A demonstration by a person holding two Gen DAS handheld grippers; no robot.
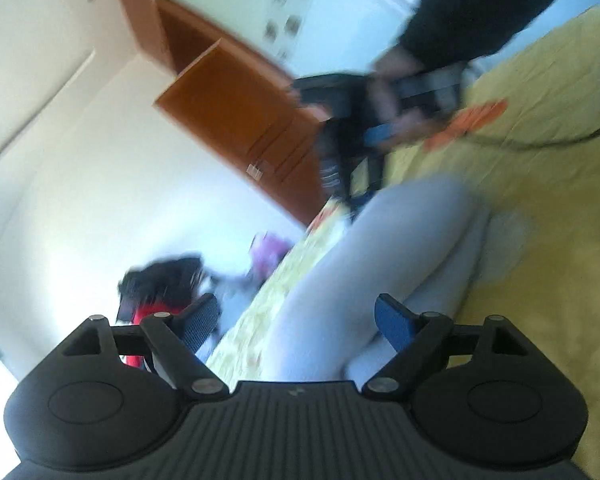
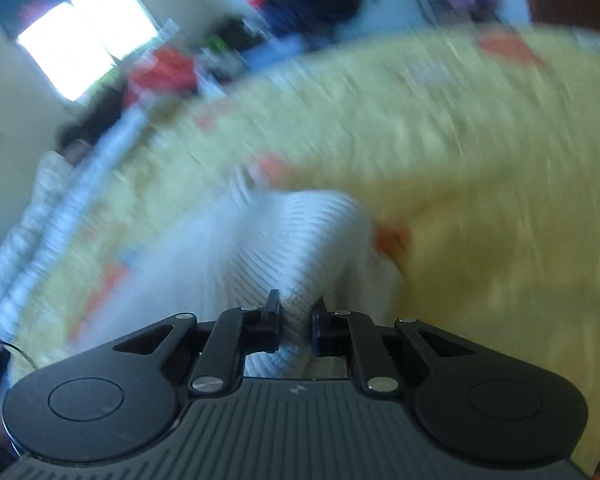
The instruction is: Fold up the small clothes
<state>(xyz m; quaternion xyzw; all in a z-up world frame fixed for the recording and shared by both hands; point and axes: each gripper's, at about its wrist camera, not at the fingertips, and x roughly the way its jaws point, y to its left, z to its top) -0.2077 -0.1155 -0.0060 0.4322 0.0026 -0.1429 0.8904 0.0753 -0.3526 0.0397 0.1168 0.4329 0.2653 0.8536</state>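
White ribbed garment (image 2: 300, 240) pinched between right gripper (image 2: 296, 320) fingers.

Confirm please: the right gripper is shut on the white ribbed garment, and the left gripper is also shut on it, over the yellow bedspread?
Not quite. The left gripper stands open, pads off the white ribbed garment, as the left wrist view shows. The right gripper is shut on it, over the yellow bedspread.

Bed with yellow patterned bedspread (image 1: 540, 184), orange blotches in print. White ribbed garment (image 2: 300, 232) lying rumpled right on it. Black cable (image 1: 540, 144) trailing across spread too. Blurry though.
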